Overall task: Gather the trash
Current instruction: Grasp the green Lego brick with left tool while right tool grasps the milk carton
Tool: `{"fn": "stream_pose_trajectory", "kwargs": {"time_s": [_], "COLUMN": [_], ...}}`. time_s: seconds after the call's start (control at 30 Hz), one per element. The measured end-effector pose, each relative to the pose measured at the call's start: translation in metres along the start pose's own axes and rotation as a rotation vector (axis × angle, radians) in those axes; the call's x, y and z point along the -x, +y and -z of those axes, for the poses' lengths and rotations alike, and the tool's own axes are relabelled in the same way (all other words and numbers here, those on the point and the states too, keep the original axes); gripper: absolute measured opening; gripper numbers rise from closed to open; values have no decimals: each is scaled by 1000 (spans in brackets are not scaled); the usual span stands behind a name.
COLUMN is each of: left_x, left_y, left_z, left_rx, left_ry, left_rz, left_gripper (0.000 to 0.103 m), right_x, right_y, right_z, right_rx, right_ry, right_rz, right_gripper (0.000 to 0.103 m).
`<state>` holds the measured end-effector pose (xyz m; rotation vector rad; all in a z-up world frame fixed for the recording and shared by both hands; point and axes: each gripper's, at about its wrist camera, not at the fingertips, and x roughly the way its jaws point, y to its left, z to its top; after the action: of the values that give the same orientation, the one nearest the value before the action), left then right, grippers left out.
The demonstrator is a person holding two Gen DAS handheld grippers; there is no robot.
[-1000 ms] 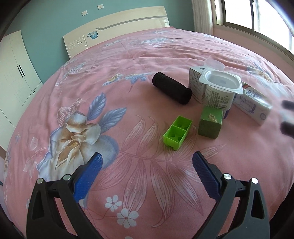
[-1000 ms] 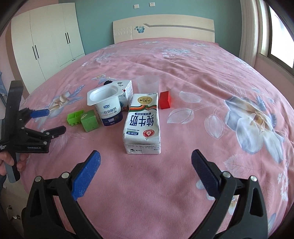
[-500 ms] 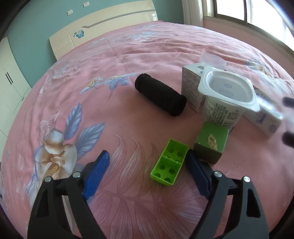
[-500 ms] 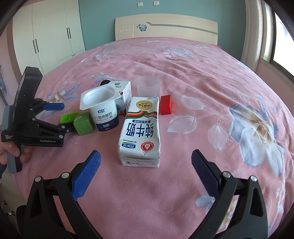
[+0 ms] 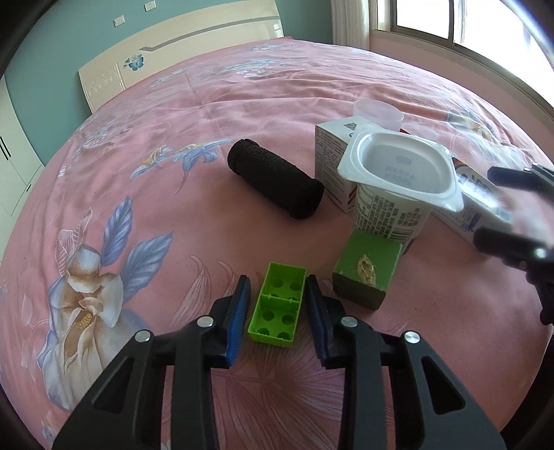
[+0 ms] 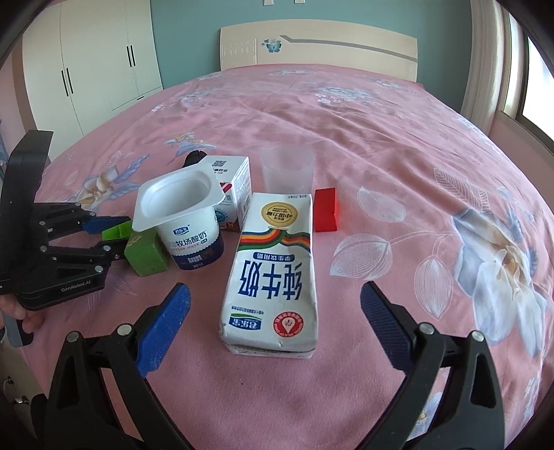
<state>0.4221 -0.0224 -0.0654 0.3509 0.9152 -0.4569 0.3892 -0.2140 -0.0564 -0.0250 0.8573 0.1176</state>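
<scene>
A bedroom in a home

A wide bed point(image 6: 381, 145) is lying under a pink flowered cover, its cream headboard point(image 6: 318, 52) is standing against a teal wall point(image 6: 187, 34), white wardrobe doors point(image 6: 100, 65) are lining one side, and daylight is coming through a window point(image 5: 460, 20).

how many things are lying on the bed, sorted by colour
green: 2 (light green brick, dark green block)
red: 1 (red block)
black: 1 (black roll)
white: 3 (yogurt cup, milk carton, small box)
clear: 1 (plastic cup)
total: 8
</scene>
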Motion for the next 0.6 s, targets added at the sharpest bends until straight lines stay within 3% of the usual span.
{"fn": "stream_pose_trajectory", "kwargs": {"time_s": [0.03, 0.1, 0.17, 0.27, 0.6], "left_x": [0, -1, -1, 1, 12], "left_y": [-1, -3, -4, 0, 0], "left_z": [0, 0, 1, 1, 6], "left_rx": [1, -6, -2, 27, 40], "left_ry": [2, 5, 6, 14, 26], "left_rz": [3, 7, 8, 29, 23], "left_gripper": [27, 24, 24, 24, 24], "right_x": [-3, -11, -17, -23, -10], "right_y": [-1, -2, -4, -8, -2], "right_z": [-1, -3, -3, -2, -1], "right_rx": [-4, -9, -10, -21, 13], "right_ry": [9, 35, 54, 71, 63], "right_rz": [-3, -21, -21, -26, -35], "right_gripper": [90, 72, 68, 49, 48]}}
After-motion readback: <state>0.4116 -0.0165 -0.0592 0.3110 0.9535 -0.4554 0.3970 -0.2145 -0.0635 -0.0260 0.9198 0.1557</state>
